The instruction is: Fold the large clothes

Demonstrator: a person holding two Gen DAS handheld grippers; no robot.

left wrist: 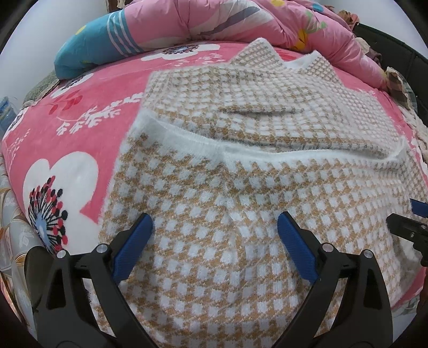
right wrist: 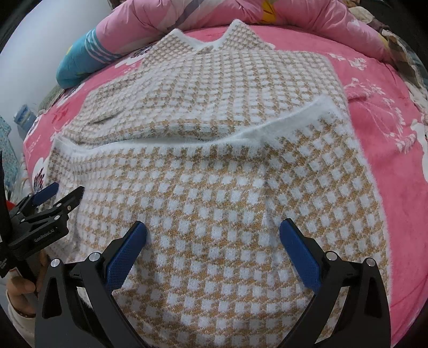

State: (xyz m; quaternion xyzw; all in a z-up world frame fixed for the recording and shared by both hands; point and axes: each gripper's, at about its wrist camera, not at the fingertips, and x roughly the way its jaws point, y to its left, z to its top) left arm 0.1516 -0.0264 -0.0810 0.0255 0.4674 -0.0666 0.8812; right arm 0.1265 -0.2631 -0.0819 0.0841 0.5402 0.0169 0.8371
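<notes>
A: Where does the checked sweater (left wrist: 240, 187) lie?
B: Spread across the middle of the pink flowered bedspread (left wrist: 88, 128), its lower half doubled up so the fuzzy white hem (right wrist: 281, 128) runs across the body. The collar points toward the far edge, where a pink quilt (left wrist: 214, 21) is bunched.
A: And the tongs?
B: The left gripper (left wrist: 215, 227) stands with jaws wide over the near fold, nothing between them. The right gripper (right wrist: 214, 235) is spread just as wide, and empty.

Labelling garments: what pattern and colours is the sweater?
Tan and white check, with a fuzzy white hem band. The sweater shows best in the right wrist view.
</notes>
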